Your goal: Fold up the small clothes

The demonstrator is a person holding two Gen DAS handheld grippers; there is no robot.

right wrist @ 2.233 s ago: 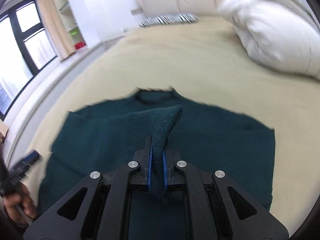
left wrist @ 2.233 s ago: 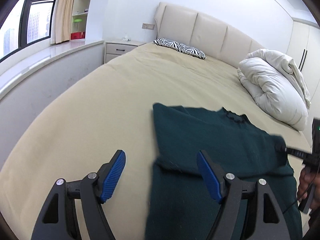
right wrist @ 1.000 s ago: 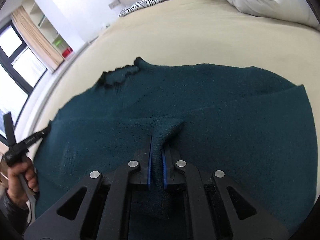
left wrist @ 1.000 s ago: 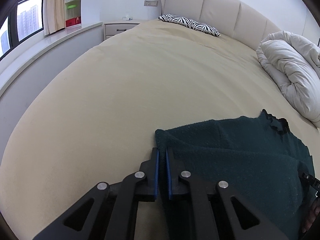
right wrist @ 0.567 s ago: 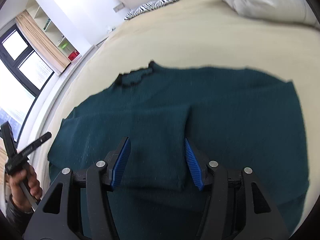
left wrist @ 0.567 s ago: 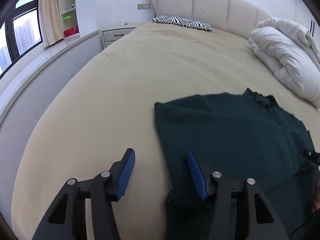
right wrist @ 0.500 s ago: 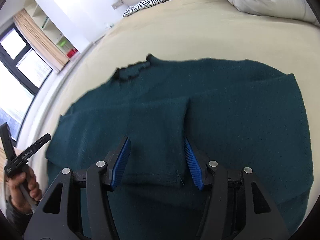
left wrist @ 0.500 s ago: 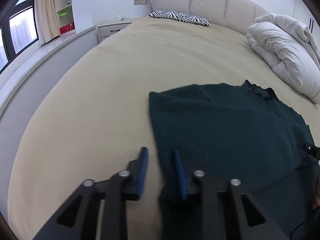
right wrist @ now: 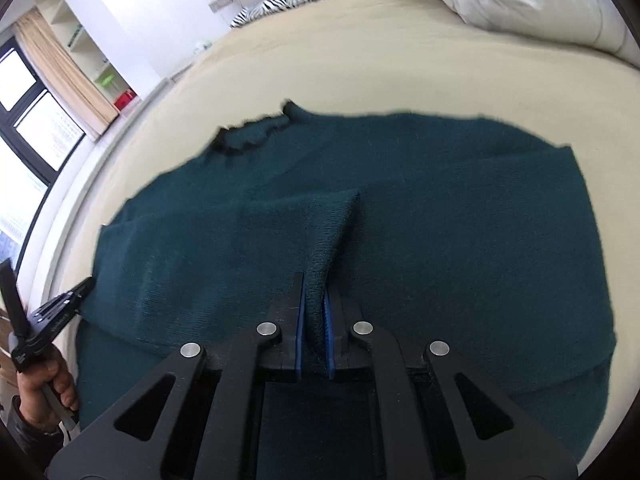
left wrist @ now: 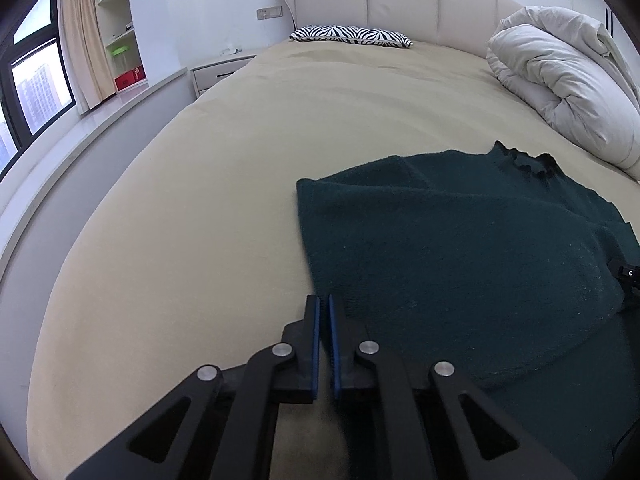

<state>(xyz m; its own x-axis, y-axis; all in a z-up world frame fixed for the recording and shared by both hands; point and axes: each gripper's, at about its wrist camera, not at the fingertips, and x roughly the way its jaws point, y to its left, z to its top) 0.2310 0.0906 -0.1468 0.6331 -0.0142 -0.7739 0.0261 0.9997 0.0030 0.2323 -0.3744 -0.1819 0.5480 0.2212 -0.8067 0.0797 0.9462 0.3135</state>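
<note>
One window (left wrist: 36, 88), far left, with one curtain (left wrist: 82, 36) beside it. One shelf unit (left wrist: 116, 20) behind the curtain, holding a red box and a green item. One nightstand (left wrist: 218, 72) at the bed's head corner. One bed (left wrist: 240, 184) with a beige sheet and one padded headboard (left wrist: 400, 0). One zebra-striped pillow (left wrist: 352, 35) against the headboard. One white duvet (left wrist: 560, 88), bundled at the right edge.

One dark green sweater (left wrist: 460, 248), lying flat on the near right part of the bed, collar toward the duvet, one sleeve folded across the body.

Two grippers. Left gripper (left wrist: 323, 312): blue pads pressed together at the sweater's left edge; whether cloth is caught between them cannot be told. Right gripper (right wrist: 313, 300): pinching a raised ridge of the sweater near its middle.

One hand (right wrist: 44, 384) on the left gripper's handle.
</note>
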